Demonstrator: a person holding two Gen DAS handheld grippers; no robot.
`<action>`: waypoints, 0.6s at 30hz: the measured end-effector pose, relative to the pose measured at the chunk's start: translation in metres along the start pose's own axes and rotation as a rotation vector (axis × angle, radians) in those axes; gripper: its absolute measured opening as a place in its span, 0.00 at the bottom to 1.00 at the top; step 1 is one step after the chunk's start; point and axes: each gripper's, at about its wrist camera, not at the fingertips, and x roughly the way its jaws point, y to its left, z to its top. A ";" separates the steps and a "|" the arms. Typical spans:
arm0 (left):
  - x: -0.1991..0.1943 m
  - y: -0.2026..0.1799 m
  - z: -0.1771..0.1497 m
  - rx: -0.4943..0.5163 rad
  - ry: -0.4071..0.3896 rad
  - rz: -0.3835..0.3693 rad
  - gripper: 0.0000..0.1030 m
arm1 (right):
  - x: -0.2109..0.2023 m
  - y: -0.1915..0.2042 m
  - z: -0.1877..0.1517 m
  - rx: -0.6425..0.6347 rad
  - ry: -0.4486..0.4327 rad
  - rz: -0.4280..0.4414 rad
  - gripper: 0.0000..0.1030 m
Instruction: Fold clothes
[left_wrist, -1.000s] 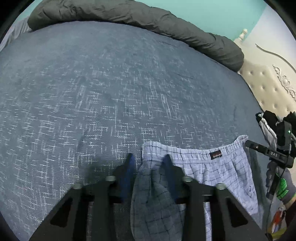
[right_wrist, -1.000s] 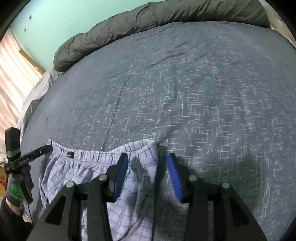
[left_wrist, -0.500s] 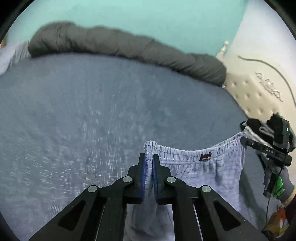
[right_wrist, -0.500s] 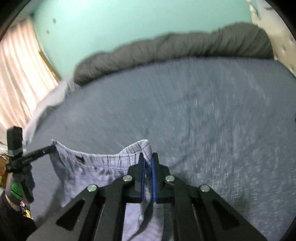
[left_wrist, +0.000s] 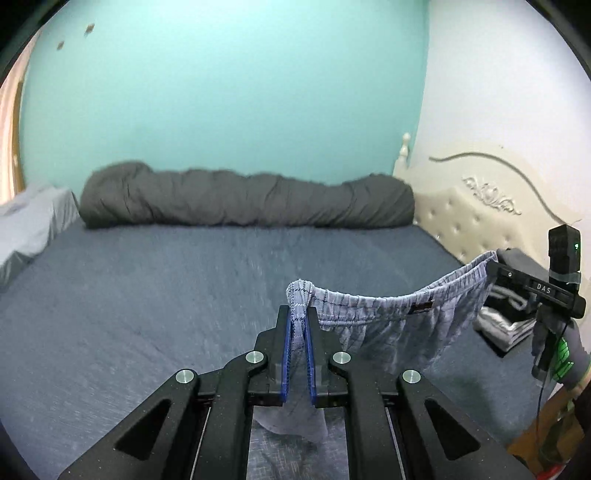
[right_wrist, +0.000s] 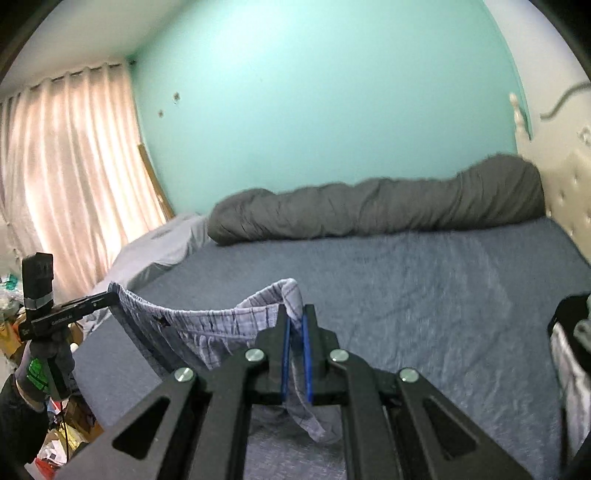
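Left hand-held gripper (left_wrist: 298, 332): blue pads pressed together on one end of the waistband of the checked shorts (left_wrist: 388, 317); a tuft of the band sticks up above the fingertips
Right hand-held gripper (right_wrist: 294, 334): pinching the other end of the same waistband; in the left wrist view it shows at 3 o'clock, borne by a gloved hand (left_wrist: 561, 354)
Shorts: hanging in the air above the bed (left_wrist: 147, 295), waistband slung in a shallow sag between the two grips, legs dangling below; a label (left_wrist: 421, 306) sits on the band, nearer the right grip
Bed: blue-grey sheet bare ahead of both grippers; a rolled dark duvet (left_wrist: 243, 199) lies along the far edge at 12 o'clock
Pile: folded clothes (left_wrist: 506, 317) rest on the bed at 3 o'clock, near the headboard (left_wrist: 480, 221)
Step in hand: I judge this the lift-and-spread stage; garment held up by its waistband so it hangs straight; no fold made yet
Next move calls for: drawing the band taut, then lowering the shorts flat onto the bare sheet, legs first, both grips kept level; releasing only once the cloth lies smooth
Risk: slack in the band may let the cloth bunch on landing
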 end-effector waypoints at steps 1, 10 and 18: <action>-0.007 -0.003 0.004 0.006 -0.008 0.003 0.07 | -0.006 0.004 0.003 -0.005 -0.008 0.006 0.05; -0.028 -0.009 0.009 0.024 0.035 0.016 0.07 | -0.015 0.011 -0.003 0.011 0.056 0.009 0.05; 0.066 0.009 -0.048 -0.009 0.257 0.027 0.07 | 0.059 -0.029 -0.071 0.108 0.264 -0.045 0.05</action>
